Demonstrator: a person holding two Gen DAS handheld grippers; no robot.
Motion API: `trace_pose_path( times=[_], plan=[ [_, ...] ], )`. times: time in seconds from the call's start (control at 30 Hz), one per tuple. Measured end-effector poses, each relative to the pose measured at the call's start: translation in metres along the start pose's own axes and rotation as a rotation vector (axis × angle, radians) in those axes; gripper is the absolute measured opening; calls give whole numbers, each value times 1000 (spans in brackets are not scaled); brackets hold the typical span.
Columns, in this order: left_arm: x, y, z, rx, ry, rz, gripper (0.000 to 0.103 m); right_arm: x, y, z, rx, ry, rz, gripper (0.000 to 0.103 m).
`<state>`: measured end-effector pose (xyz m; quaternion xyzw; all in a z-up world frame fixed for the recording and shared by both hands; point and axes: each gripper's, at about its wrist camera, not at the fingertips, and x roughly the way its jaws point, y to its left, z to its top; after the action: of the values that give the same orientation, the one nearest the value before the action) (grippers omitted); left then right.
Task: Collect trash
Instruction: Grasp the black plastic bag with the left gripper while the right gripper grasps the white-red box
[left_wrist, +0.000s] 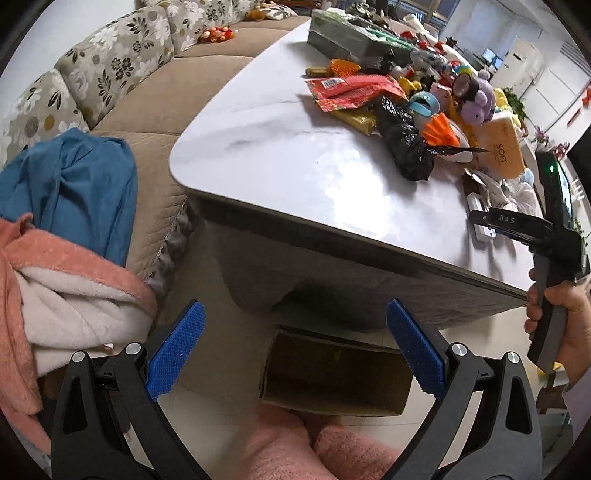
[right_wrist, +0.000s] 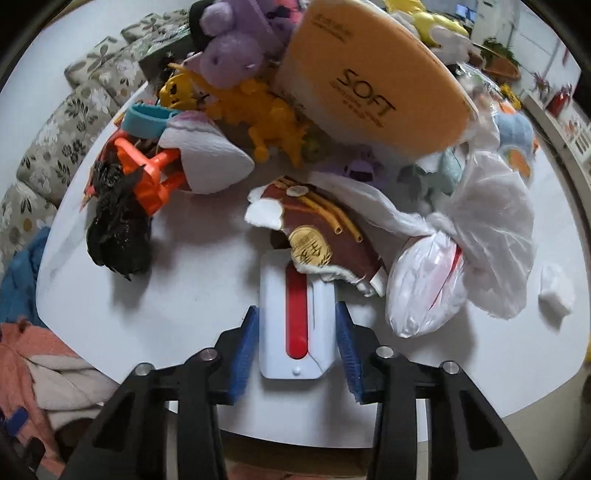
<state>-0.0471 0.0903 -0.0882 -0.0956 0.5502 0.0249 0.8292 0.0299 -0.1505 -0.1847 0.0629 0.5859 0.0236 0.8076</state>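
My right gripper is shut on a flat white box with a red stripe lying on the white table; both blue pads sit against its sides. A torn brown wrapper overlaps the box's far end. A crumpled black bag lies to the left and a knotted white plastic bag to the right. My left gripper is open and holds nothing. It hangs beside the table over an open cardboard box on the floor. The left wrist view also shows a red wrapper further along the table.
Plush toys, plastic toys and an orange tissue pack crowd the far side of the table. A white tissue wad lies at the right. A beige sofa holds a blue cloth and pink and white towels. A hand grips the right tool.
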Motion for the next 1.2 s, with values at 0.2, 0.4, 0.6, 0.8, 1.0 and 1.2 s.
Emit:
trace_pose_path(
  times=[0.2,0.4,0.6,0.8,1.0,1.2],
  plan=[
    [15,-8,22,-16,13,-38,96,-32,-7,-20,80,1,188,40],
    [50,-52,85,-8,7,-74,96,-87,-21,-60,138,-47,241,41],
    [94,-86,148,-105,32,-185,74,-134,-36,-91,181,-120,261,41],
    [142,-109,172,-111,139,-227,46,-151,-51,-103,212,-142,260,41],
    [129,-102,165,-82,125,-267,42,-155,-48,-110,191,-146,283,41],
    [74,-76,136,-33,72,-361,42,-148,-32,-109,128,-120,294,41]
  ],
)
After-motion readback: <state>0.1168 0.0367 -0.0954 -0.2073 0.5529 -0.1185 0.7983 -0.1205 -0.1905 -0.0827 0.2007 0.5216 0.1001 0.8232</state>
